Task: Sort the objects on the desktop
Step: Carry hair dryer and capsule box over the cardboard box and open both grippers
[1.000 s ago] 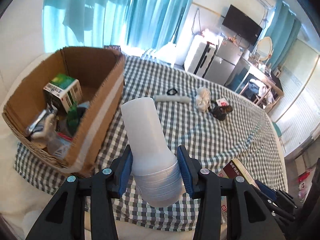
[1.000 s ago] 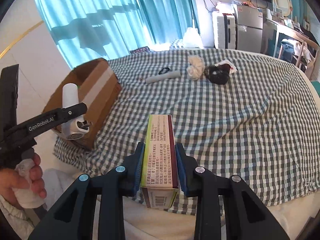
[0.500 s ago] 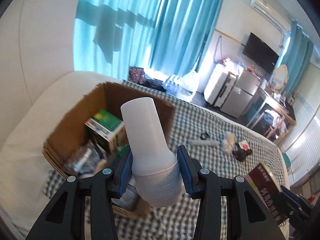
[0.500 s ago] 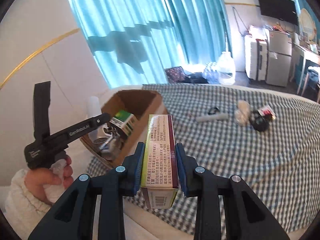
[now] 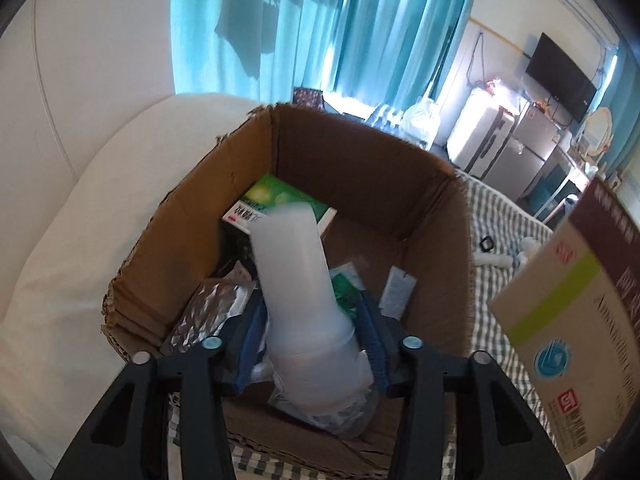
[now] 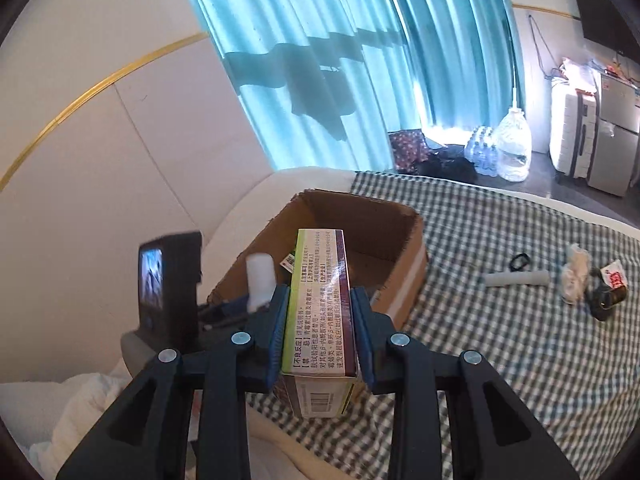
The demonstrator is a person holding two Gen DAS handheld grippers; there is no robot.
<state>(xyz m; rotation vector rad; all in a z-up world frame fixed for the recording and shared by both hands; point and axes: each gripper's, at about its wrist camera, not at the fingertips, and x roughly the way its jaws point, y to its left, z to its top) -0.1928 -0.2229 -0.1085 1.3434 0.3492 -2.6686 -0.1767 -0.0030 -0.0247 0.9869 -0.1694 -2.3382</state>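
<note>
- The left gripper (image 5: 311,344) points down into an open cardboard box (image 5: 362,160); its jaws are opening around a white plastic bottle (image 5: 302,292).
- The bottle stands between the blue pads (image 5: 250,344) with a gap on each side, so the pads no longer press on it. It looks blurred and sits over the things in the box.
- Inside the box lie a green and white carton (image 5: 276,204) near the far wall, a silver foil pack (image 5: 212,312) by the left wall, a small white tag (image 5: 398,294) to the right and some clear wrapping under the bottle.
- The right gripper (image 6: 318,332) is clamped on a long medicine carton (image 6: 320,304), its pads pressed on both broad sides, with the barcode end toward the camera.
- That carton is held in the air just on the near side of the box (image 6: 404,240) and shows at the right edge of the left wrist view (image 5: 568,320).
- The box stands at the left end of a surface spread with a green checked cloth (image 6: 500,340).
- Well apart from the box, on the cloth, lie a white tube (image 6: 516,279), a small black ring (image 6: 520,261), a crumpled white wad (image 6: 574,278) and a dark item with a red and white label (image 6: 608,288).
- Turquoise curtains (image 6: 340,60) hang behind the box.
</note>
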